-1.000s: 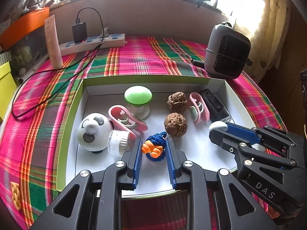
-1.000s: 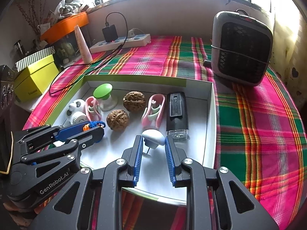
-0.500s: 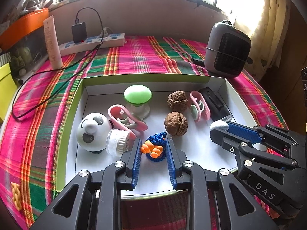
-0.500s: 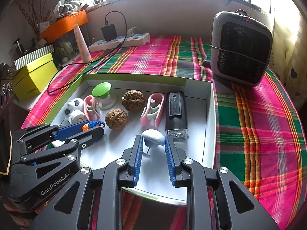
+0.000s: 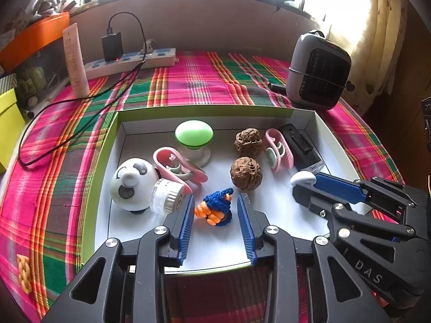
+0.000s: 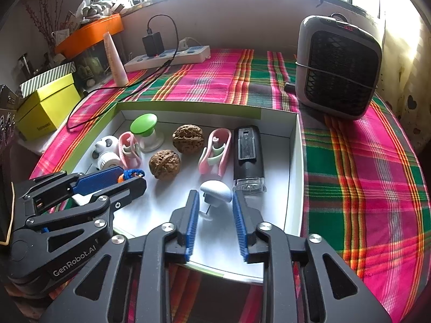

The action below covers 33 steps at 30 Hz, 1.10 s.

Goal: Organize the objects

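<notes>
A: Left gripper point(image 5: 216, 210), jaws opening: what lies between its blue ribbed pads?

B: A small blue crocheted charm with orange beads point(image 5: 215, 210), resting on the floor of the shallow white tray with a green rim point(image 5: 107, 161). Both pads stand clear of it.

A: And the right gripper point(image 6: 215, 202)?

B: Jaws likewise opening. A small white mushroom-shaped knob point(image 6: 216, 191) sits between the tips, near the tray's front, just beside the black rectangular device with a clear end point(image 6: 247, 156). Whether a pad touches it, I cannot tell.

A: Other contents?

B: Two brown wrinkled walnuts point(image 6: 176, 148), two pink plastic clips point(image 6: 215, 148), a green-topped mushroom knob point(image 5: 194, 137), a white panda-faced ball point(image 5: 132, 183). The tray lies on a pink-and-green plaid cloth point(image 5: 188, 80).
</notes>
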{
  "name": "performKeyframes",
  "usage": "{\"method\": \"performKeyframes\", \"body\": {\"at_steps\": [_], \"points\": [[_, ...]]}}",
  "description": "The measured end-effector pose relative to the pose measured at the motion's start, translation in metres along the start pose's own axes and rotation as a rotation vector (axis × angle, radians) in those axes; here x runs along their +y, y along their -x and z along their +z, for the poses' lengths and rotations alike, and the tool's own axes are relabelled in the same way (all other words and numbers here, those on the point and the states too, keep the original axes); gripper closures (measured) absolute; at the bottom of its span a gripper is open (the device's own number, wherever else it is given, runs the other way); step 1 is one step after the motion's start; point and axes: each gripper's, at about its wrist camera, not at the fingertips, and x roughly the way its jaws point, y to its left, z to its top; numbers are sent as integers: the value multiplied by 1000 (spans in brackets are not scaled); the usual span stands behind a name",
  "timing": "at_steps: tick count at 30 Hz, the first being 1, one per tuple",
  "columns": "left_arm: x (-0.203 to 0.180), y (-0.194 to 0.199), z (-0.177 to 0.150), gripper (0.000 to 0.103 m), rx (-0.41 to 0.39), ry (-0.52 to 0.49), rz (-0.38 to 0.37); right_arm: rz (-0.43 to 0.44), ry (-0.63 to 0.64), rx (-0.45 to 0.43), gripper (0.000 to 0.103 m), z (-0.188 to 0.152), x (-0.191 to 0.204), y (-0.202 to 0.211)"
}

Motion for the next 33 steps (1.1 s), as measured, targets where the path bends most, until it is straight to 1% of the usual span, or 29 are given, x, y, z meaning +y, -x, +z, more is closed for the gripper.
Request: {"method": "performKeyframes", "body": {"at_steps": [2, 17, 25, 27, 33], "points": [[0, 1, 0, 68, 0, 2, 2, -4, 2, -3, 62, -1, 1, 1], [-3, 19, -5, 66, -29, 0, 25, -10, -19, -23, 62, -7, 3, 12], [-2, 36, -11, 65, -54, 16, 32, -10, -28, -69, 62, -12, 7, 30], [-4, 43, -14, 65, -73, 6, 44, -12, -33, -82, 62, -15, 8, 35], [-6, 56, -24, 66, -92, 3, 59, -22, -31, -99, 62, -22, 14, 47]]}}
